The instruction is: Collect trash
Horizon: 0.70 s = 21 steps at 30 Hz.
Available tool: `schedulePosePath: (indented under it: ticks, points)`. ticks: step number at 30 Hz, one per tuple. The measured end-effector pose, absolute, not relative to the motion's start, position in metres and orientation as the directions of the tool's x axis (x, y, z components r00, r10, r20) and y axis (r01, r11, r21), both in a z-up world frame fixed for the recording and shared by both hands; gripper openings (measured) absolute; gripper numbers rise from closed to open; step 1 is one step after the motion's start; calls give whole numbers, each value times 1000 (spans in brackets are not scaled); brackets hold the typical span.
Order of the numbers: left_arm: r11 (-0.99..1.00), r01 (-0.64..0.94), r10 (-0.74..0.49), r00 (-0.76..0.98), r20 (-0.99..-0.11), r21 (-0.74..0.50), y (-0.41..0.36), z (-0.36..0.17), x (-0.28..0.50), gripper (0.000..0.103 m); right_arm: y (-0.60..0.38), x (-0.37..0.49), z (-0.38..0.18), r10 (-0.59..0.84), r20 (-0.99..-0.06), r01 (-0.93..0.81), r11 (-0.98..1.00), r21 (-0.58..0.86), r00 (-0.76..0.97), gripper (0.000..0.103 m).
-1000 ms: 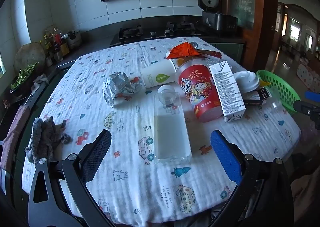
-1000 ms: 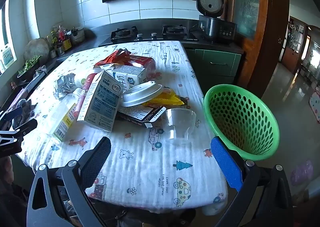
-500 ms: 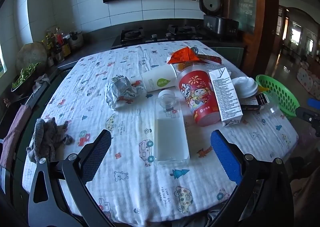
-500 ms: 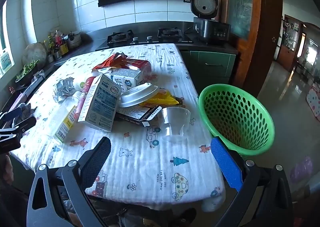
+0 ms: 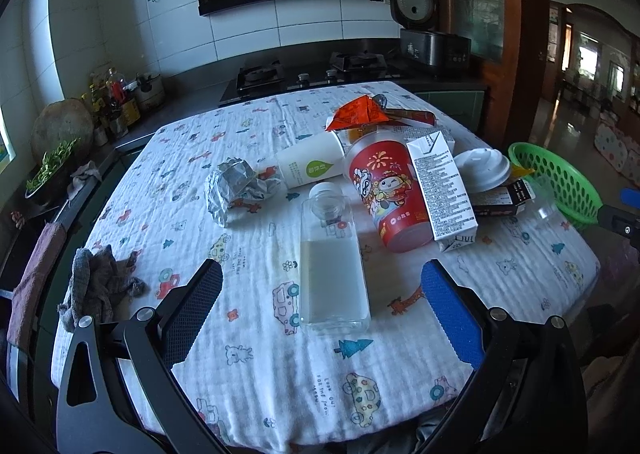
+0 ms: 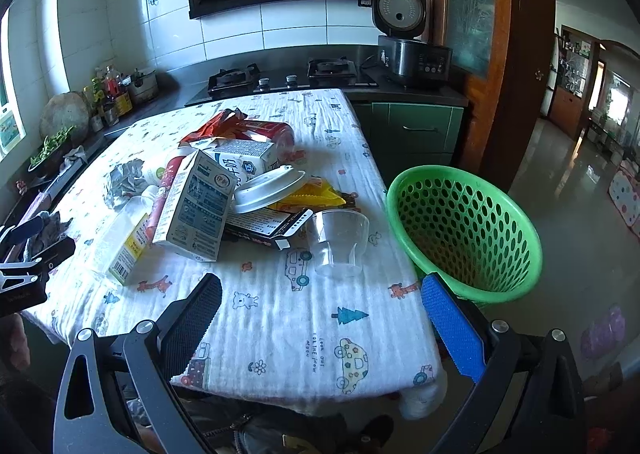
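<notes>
Trash lies on a table with a cartoon-print cloth (image 5: 256, 334). A clear flat bottle (image 5: 332, 266) lies straight ahead of my open, empty left gripper (image 5: 320, 286). Beyond it are a red printed cup (image 5: 384, 197), a milk carton (image 5: 444, 189), a white lid (image 5: 484, 169), a white cup (image 5: 312, 165), crumpled foil (image 5: 232, 189) and a red wrapper (image 5: 360, 113). My right gripper (image 6: 320, 294) is open and empty near the table's front edge, just short of a clear plastic cup (image 6: 340, 238). A green basket (image 6: 464, 230) stands off the table's right side.
A grey rag (image 5: 100, 286) lies at the table's left edge. A black box (image 6: 268, 225) and yellow wrapper (image 6: 312, 193) lie under the lid. Behind the table are a stove counter (image 6: 280, 77) and a rice cooker (image 6: 412, 49). The left gripper shows at the right view's left edge (image 6: 28, 254).
Both grippers have drawn back and up slightly from the table, so the trash looks a little smaller. Nothing on the table has moved.
</notes>
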<state>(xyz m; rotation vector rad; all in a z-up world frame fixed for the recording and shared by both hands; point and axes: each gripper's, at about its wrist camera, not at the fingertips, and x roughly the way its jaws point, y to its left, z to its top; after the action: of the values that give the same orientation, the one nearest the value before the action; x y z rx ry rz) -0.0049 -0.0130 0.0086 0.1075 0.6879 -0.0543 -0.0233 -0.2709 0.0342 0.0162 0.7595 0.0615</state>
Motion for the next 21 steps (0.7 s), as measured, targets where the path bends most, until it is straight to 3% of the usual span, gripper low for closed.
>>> schedulePosePath:
  ticks: [21]
  points:
    - [989, 106, -20, 783, -621, 102, -18, 11, -6, 98, -268, -23, 37, 50, -686, -52, 998, 17, 726, 97]
